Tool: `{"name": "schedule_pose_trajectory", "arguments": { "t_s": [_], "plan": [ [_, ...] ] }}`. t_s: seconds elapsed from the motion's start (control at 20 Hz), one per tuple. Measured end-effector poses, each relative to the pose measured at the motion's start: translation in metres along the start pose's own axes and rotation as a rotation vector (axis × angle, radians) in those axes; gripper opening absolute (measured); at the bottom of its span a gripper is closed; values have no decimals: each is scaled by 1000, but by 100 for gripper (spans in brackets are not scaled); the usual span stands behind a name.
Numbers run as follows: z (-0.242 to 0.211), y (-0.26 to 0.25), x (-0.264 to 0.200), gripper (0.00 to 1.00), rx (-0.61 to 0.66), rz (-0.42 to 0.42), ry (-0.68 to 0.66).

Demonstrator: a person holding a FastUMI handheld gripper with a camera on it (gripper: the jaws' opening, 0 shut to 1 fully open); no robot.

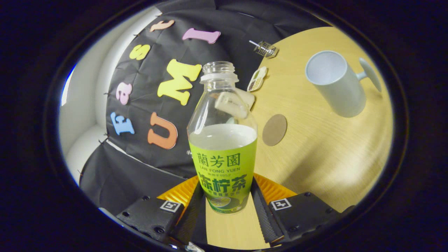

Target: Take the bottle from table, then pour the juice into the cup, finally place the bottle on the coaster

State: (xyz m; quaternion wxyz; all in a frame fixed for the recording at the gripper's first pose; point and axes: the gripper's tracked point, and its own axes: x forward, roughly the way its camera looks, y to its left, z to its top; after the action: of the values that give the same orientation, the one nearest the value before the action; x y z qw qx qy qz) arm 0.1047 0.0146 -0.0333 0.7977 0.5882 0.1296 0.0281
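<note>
The claw [225,206] clamps both fingers on the uncapped, green-labelled bottle [223,147]. Beyond the bottle on the tabletop [325,150] lie the round coaster [274,129] and, farther, the cup [334,82].

- The gripper [224,203] has two long fingers with ribbed, grooved inner faces.
- Each finger sits on a dark blocky carriage [148,217] fastened with small round screws.
- Both carriages carry a square black-and-white fiducial tag [281,203].
- A ridged orange body panel [182,190] lies behind the fingers.
</note>
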Motion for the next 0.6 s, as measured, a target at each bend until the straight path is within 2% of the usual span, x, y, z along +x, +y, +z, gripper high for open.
{"name": "schedule_pose_trajectory", "arguments": {
  "t_s": [0.35,0.6],
  "plan": [
    [11,11,-4,78,177,75,-22],
    [23,13,-3,78,314,80,-28]
  ]
}}
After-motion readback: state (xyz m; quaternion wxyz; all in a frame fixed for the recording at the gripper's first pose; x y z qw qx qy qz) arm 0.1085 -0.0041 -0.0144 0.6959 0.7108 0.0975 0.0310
